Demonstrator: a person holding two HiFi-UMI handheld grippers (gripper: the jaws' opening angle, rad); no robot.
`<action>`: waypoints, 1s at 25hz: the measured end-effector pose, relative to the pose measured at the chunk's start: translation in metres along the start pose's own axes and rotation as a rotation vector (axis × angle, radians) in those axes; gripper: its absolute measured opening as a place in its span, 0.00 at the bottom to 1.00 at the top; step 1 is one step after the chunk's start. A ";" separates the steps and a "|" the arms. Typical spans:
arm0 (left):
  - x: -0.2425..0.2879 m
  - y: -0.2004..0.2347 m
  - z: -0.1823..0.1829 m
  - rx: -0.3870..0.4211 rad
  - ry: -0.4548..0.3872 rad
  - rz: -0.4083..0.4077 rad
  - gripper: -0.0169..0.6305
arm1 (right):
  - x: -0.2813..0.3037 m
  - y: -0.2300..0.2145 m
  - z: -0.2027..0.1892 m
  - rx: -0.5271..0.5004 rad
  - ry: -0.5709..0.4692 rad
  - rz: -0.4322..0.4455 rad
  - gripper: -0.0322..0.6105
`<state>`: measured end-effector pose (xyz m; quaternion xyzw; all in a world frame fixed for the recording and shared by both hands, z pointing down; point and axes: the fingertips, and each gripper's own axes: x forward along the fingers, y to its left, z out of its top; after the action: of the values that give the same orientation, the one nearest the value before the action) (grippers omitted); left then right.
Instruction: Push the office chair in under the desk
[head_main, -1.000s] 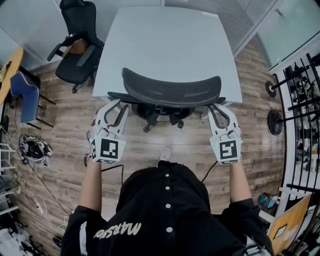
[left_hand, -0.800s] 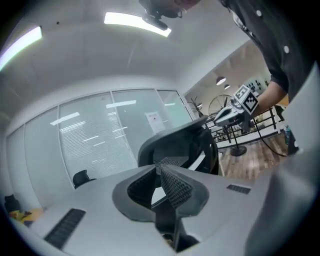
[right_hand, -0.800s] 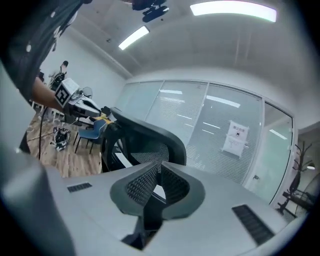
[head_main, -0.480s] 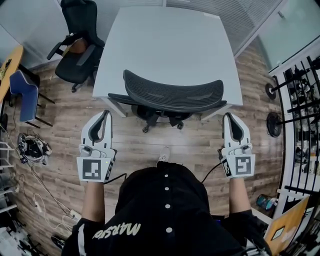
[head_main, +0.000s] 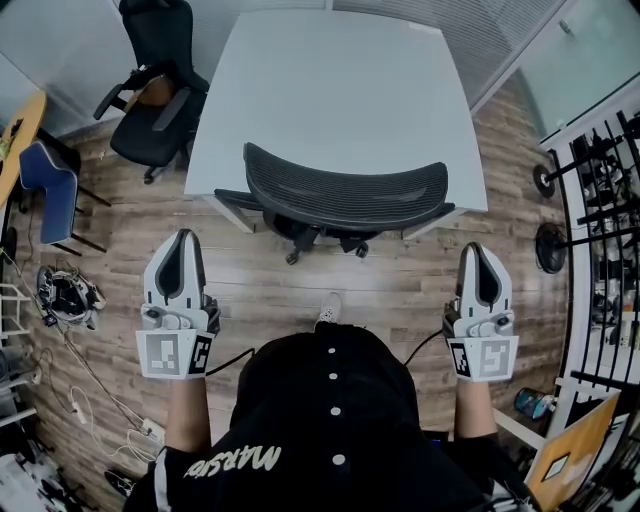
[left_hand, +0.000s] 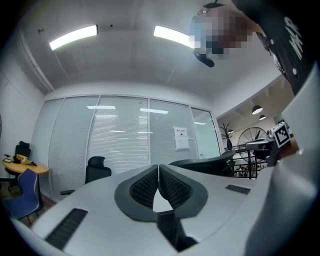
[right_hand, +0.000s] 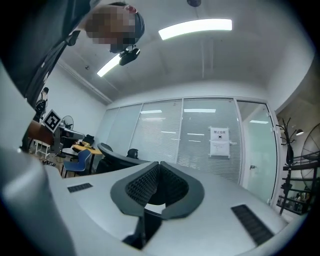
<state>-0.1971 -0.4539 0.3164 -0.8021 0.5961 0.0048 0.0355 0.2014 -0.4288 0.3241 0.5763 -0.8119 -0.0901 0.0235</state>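
The black mesh-backed office chair (head_main: 345, 190) stands at the near edge of the white desk (head_main: 330, 80), its seat hidden under the desktop. My left gripper (head_main: 183, 238) hovers over the wooden floor, below and left of the chair's back, clear of it. Its jaws are shut and empty. My right gripper (head_main: 480, 250) is held below the chair's right end, also shut on nothing. In the left gripper view the closed pads (left_hand: 150, 182) meet, with the chair's back (left_hand: 210, 162) off to the right. The right gripper view shows closed pads (right_hand: 150, 182) and the chair (right_hand: 115, 157) on the left.
A second black office chair (head_main: 155, 90) stands at the desk's far left, with a blue chair (head_main: 50, 190) further left. Cables and gear (head_main: 65, 295) lie on the floor at the left. A black rack (head_main: 600, 200) and a fan (head_main: 548, 245) line the right side.
Both grippers have drawn back from the ends of the chair's back toward the person and spread apart, and their jaws have closed. The chair stays at the desk.
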 end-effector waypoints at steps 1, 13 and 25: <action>0.000 0.000 0.000 0.009 -0.001 0.000 0.06 | -0.001 -0.003 0.001 0.008 -0.006 -0.010 0.10; 0.001 -0.001 -0.002 0.027 0.010 0.026 0.06 | -0.002 -0.016 0.002 0.022 -0.007 -0.062 0.09; 0.000 -0.015 0.005 0.043 -0.009 0.008 0.06 | -0.004 -0.013 -0.003 0.026 0.010 -0.063 0.09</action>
<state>-0.1821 -0.4492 0.3120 -0.7986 0.5992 -0.0041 0.0554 0.2151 -0.4295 0.3254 0.6022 -0.7944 -0.0774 0.0175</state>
